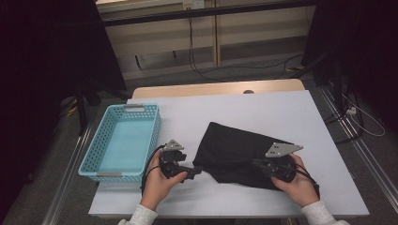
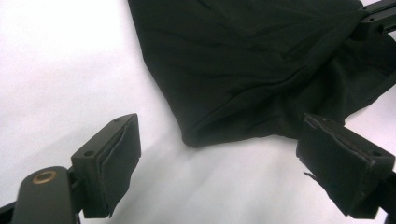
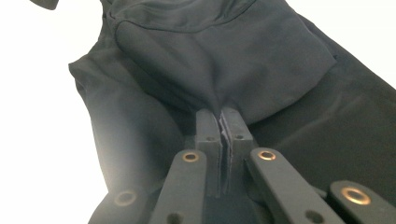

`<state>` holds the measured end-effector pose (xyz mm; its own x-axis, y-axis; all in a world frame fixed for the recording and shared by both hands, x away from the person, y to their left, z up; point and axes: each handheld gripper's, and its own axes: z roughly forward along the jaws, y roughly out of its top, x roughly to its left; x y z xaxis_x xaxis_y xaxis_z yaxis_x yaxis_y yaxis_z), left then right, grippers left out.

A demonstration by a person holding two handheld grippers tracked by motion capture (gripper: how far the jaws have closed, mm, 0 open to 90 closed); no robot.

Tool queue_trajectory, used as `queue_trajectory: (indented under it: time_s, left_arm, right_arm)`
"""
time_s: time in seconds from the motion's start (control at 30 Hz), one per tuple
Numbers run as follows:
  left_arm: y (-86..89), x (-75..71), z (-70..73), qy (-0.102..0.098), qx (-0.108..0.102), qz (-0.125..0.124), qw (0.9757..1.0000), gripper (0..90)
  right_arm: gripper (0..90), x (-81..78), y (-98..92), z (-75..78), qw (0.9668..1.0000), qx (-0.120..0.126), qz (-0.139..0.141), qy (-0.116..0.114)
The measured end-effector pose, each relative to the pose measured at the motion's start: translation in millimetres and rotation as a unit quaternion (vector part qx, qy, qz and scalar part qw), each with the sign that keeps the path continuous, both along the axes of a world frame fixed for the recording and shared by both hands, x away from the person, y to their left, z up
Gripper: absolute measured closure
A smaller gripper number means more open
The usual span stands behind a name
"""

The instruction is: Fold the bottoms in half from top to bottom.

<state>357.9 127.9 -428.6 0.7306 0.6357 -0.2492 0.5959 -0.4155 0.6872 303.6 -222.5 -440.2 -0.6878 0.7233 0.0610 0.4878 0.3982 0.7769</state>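
A black cloth [image 1: 234, 150] lies crumpled on the white tabletop, right of centre. My right gripper [image 1: 259, 164] is shut on a fold of the black cloth [image 3: 210, 60] near its front right part, and the fabric puckers up into the closed jaws [image 3: 220, 116]. My left gripper [image 1: 195, 171] stands open just left of the cloth's near corner [image 2: 196, 137]. Its two padded jaws are spread wide with bare table between them, clear of the fabric.
A light blue perforated basket [image 1: 101, 159] stands at the table's left side, close behind my left hand. The white table cover [image 1: 263, 108] stretches behind the cloth. Cables lie on the floor beyond the far edge.
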Motion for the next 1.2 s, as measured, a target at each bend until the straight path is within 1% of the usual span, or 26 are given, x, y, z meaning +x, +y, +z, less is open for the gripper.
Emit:
queue_trajectory:
  time_s: [0.4, 0.53, 0.7, 0.77, 1.0, 1.2]
  left_arm:
    - [-2.6, 0.2, 0.3, 0.002, -0.004, -0.001, 1.0, 13.7]
    - [-2.6, 0.6, -0.1, 0.004, -0.001, -0.005, 1.0, 13.7]
    - [-2.1, 0.8, 0.7, 0.001, -0.003, -0.003, 1.0, 13.7]
    - [-2.2, 0.4, 0.9, 0.003, -0.005, -0.001, 1.0, 13.7]
    - [-3.0, 0.6, -0.3, 0.005, -0.002, -0.007, 1.0, 13.7]
    - [-2.1, 0.4, 0.3, 0.006, -0.004, -0.003, 1.0, 13.6]
  right_arm:
    - [87.7, -5.5, -7.3, -0.5, 1.0, -0.001, -0.007, 0.003]
    - [87.7, -6.7, -8.6, -1.0, 0.9999, -0.002, -0.01, 0.004]
    - [87.7, -8.7, -12.2, -0.1, 0.9999, 0.0, -0.015, 0.001]
    - [87.7, -9.7, -14.3, -0.1, 0.9999, 0.0, -0.017, 0.002]
    - [87.7, -11.6, -16.9, 0.5, 0.9998, -0.001, -0.018, 0.0]
    - [87.7, -13.9, -20.8, 0.9, 0.9998, 0.001, -0.02, -0.001]
